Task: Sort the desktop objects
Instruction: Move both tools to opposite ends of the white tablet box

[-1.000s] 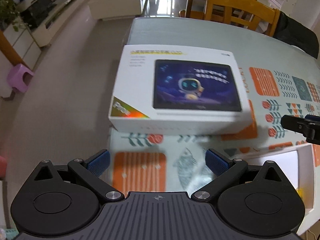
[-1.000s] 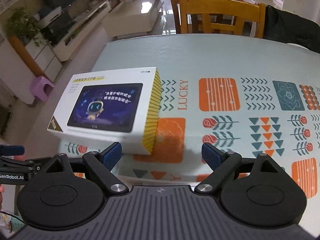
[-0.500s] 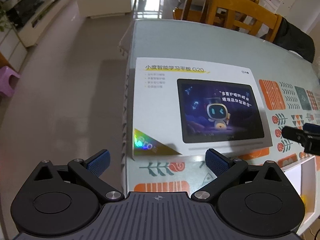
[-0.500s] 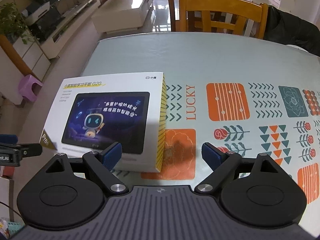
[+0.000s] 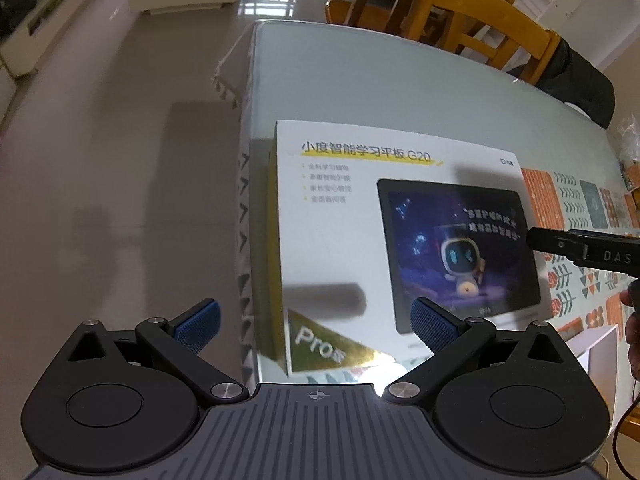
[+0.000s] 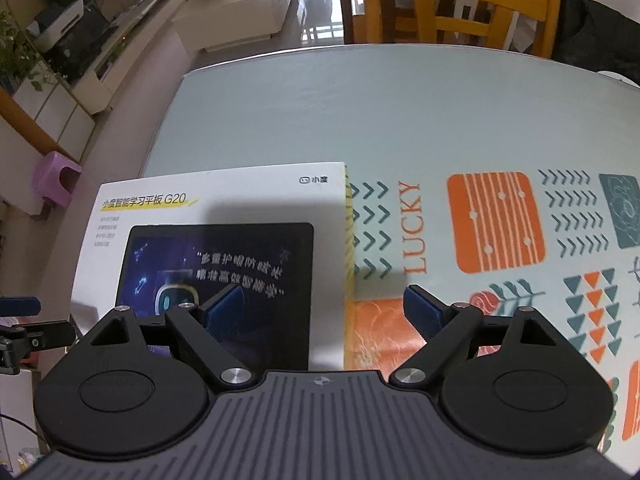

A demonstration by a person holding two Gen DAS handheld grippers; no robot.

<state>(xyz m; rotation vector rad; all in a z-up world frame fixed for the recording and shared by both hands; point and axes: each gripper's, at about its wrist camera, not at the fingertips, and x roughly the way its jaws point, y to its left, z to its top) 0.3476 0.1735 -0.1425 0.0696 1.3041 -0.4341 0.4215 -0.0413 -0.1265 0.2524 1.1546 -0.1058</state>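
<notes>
Left wrist view shows the white box [image 5: 360, 240] lying flat at the tabletop's [image 5: 360, 80] left edge, and both the left gripper [image 5: 316, 326] and right gripper [image 6: 324, 306], spread wide and empty, should straddle opposite box edges squarely before clamping.

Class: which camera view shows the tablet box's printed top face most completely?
The left wrist view: the tablet box shows its title, screen picture, gold Pro corner and yellow side. In the right wrist view the open right tool covers the box's near part, hiding that corner.

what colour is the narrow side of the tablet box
Yellow with stripes on the tablet box; the right wrist view shows it best.
</notes>
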